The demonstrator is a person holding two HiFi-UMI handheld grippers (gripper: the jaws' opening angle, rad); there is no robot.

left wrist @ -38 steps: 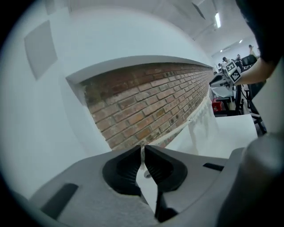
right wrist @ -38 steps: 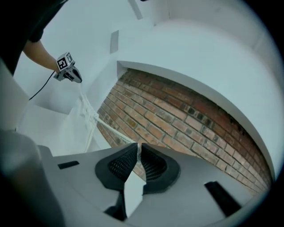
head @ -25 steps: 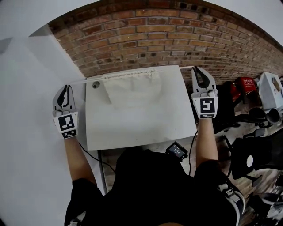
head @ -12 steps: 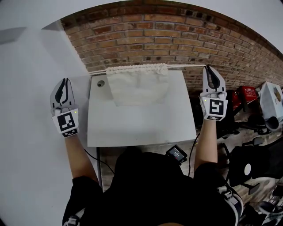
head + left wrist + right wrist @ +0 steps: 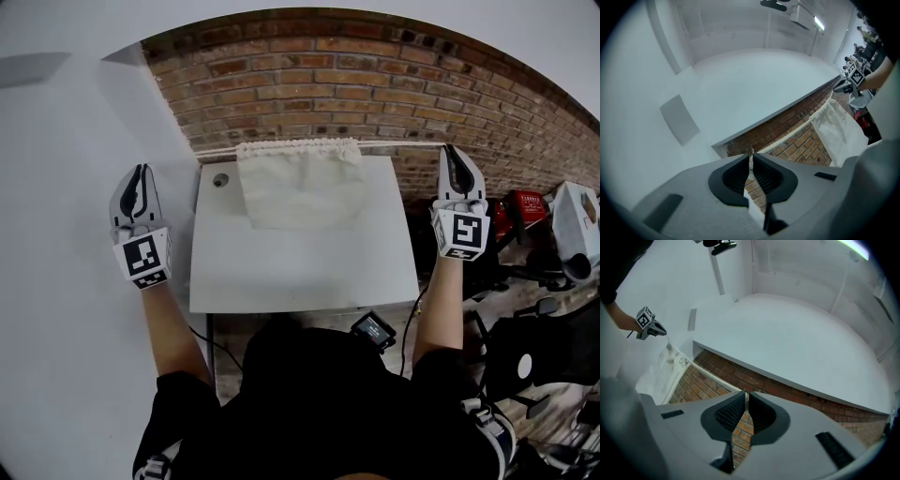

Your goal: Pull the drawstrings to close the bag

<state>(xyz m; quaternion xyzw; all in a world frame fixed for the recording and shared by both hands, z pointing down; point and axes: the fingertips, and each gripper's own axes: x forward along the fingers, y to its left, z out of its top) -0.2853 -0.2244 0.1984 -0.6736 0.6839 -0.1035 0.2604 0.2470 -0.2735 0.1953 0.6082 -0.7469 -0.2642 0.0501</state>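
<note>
A white cloth bag [image 5: 302, 187] hangs over the back of the white table [image 5: 300, 272], its mouth bunched into ruffles [image 5: 300, 148]. A taut white drawstring [image 5: 211, 152] runs left from the mouth into my left gripper [image 5: 140, 172], shut on its end. The other drawstring [image 5: 403, 144] runs right into my right gripper [image 5: 452, 151], also shut on it. In the left gripper view the cord [image 5: 787, 137] passes from the closed jaws [image 5: 751, 155] to the bag [image 5: 839, 131]. In the right gripper view the cord [image 5: 712, 378] leads from the jaws [image 5: 745, 395] to the bag [image 5: 661, 373].
A brick wall [image 5: 328, 84] stands right behind the table. A round cable hole [image 5: 220, 180] lies in the table's back left corner. A small black device [image 5: 373, 328] hangs at the front edge. Chairs and gear [image 5: 553, 234] crowd the floor on the right.
Both grippers have moved farther apart with the strings held taut. The bag's mouth has gathered into tighter ruffles and lifted off the table's back edge.
</note>
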